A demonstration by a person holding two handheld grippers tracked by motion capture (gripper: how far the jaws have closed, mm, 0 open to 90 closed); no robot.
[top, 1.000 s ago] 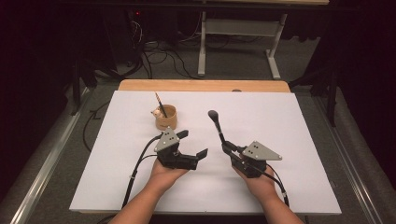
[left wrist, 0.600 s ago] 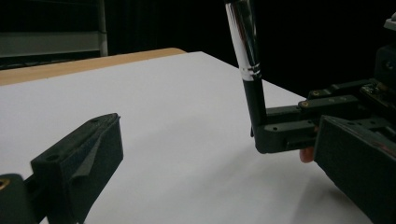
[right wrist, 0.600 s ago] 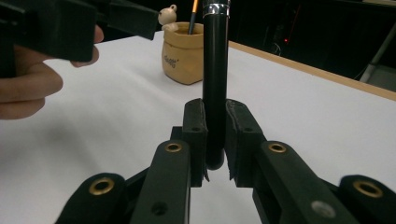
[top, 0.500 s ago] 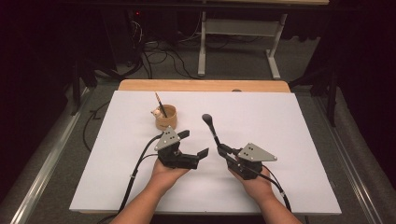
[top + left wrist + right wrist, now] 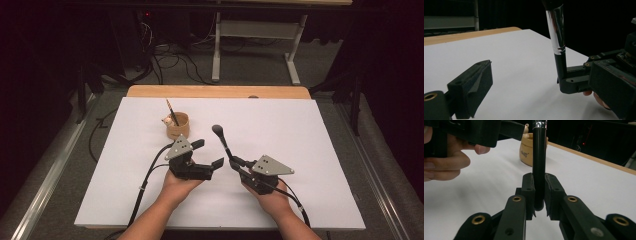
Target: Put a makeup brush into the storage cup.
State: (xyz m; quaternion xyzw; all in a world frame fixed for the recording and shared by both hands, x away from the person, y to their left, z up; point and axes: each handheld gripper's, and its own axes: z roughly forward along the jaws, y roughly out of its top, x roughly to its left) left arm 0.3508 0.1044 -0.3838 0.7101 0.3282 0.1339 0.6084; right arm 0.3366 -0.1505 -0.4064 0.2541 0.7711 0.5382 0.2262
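Black-handled makeup brush (image 5: 223,142) stands upright above the white desk (image 5: 320,150), clamped by its butt end in the right hand-held gripper (image 5: 235,162). It looks light, stiff and slick, so gripping low on the handle suits it. Beside it, the left hand-held gripper (image 5: 207,153) gapes, holding nothing.

Dark room, black backdrop all round. Grey carpet floor (image 5: 250,70). White-topped bench (image 5: 320,150) with wooden far edge (image 5: 220,91). Behind it, white-legged desk frame (image 5: 216,50), tangled black cables (image 5: 165,55), small red indicator light (image 5: 146,14). Metal rail (image 5: 47,185) along left.
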